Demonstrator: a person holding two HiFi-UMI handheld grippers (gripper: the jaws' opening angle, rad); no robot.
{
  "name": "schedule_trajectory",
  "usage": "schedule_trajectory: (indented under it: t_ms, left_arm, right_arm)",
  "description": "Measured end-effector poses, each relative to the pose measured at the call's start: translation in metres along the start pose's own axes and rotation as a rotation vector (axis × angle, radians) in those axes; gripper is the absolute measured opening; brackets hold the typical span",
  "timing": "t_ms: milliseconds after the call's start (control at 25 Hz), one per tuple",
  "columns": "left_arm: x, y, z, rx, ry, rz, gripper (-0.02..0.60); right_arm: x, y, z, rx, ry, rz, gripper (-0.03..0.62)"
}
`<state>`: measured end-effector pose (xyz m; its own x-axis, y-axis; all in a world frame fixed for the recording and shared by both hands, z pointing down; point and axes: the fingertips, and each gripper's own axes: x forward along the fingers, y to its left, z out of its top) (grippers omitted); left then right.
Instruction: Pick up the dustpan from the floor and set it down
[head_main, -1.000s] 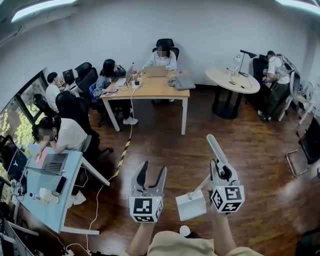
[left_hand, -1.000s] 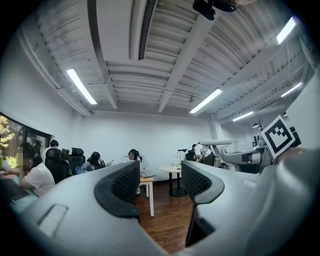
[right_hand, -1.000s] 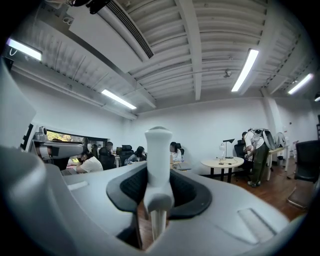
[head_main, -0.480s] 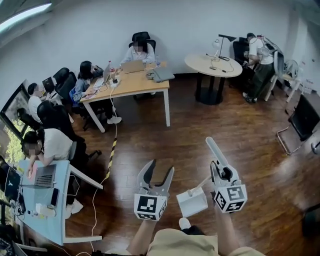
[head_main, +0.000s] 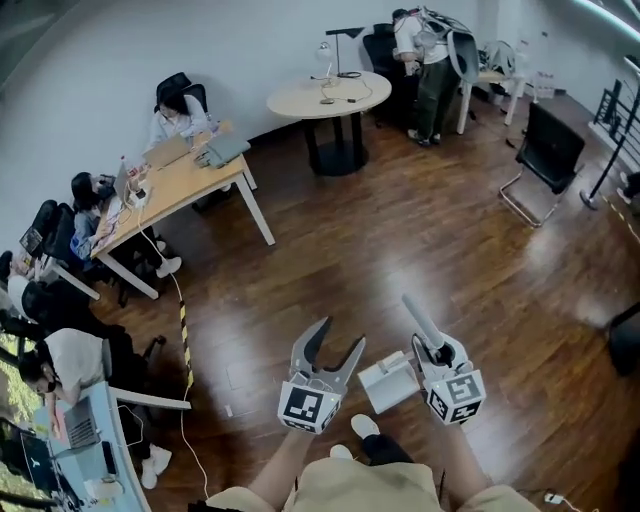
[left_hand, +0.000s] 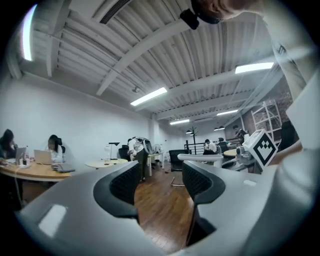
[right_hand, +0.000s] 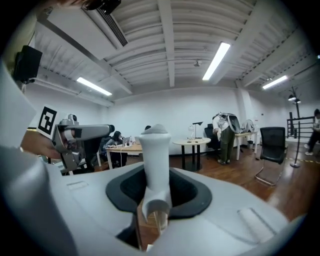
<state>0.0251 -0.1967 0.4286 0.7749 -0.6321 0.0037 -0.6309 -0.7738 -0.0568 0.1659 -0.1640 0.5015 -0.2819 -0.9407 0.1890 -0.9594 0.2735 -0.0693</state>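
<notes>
My right gripper (head_main: 440, 350) is shut on the white dustpan handle (head_main: 420, 318), which sticks up and away past its jaws. The dustpan's white pan (head_main: 388, 383) hangs below, between the two grippers and above the wooden floor. In the right gripper view the handle (right_hand: 155, 160) stands upright between the dark pads of the right gripper (right_hand: 157, 187). My left gripper (head_main: 340, 335) is held level beside the pan. Its jaws are opening and hold nothing; only floor shows between the left gripper (left_hand: 160, 175) pads.
A round table (head_main: 328, 95) stands at the back, a long wooden desk (head_main: 190, 180) with seated people at the left. A black chair (head_main: 545, 150) is at the right. A taped cable (head_main: 184, 340) runs along the floor. My shoe (head_main: 364, 426) shows below.
The view has swung to the right: the desks slid left and the round table came to the middle. Both grippers moved along with it, the dustpan still in the right one.
</notes>
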Motion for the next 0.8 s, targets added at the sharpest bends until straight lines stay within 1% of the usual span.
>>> schedule_trajectory:
  t_ms: [80, 160, 280, 360, 480, 560, 680, 800]
  left_arm:
    - [0.023, -0.028, -0.016, -0.032, 0.008, -0.082, 0.256]
    - [0.047, -0.058, -0.041, -0.044, 0.034, -0.167, 0.259]
    - [0.081, -0.103, -0.08, -0.027, 0.085, -0.281, 0.258]
    - [0.1, -0.13, -0.107, -0.017, 0.126, -0.341, 0.257]
    - [0.12, -0.162, -0.148, -0.016, 0.201, -0.404, 0.256]
    - [0.125, -0.178, -0.17, -0.028, 0.25, -0.436, 0.256]
    - [0.128, -0.197, -0.19, -0.036, 0.291, -0.471, 0.255]
    - [0.124, -0.21, -0.199, -0.044, 0.308, -0.498, 0.253]
  right_arm:
    - [-0.009, -0.023, -0.029, 0.015, 0.024, -0.021, 0.103]
    - [-0.02, -0.045, -0.059, 0.025, 0.044, -0.039, 0.106]
    - [-0.038, -0.075, -0.106, 0.033, 0.086, -0.068, 0.106]
    - [-0.048, -0.099, -0.133, 0.036, 0.123, -0.094, 0.106]
    - [-0.061, -0.132, -0.171, 0.05, 0.178, -0.127, 0.106]
    - [-0.07, -0.146, -0.197, 0.065, 0.215, -0.124, 0.106]
    - [-0.077, -0.162, -0.23, 0.079, 0.267, -0.106, 0.107]
    - [-0.08, -0.172, -0.256, 0.087, 0.313, -0.114, 0.109]
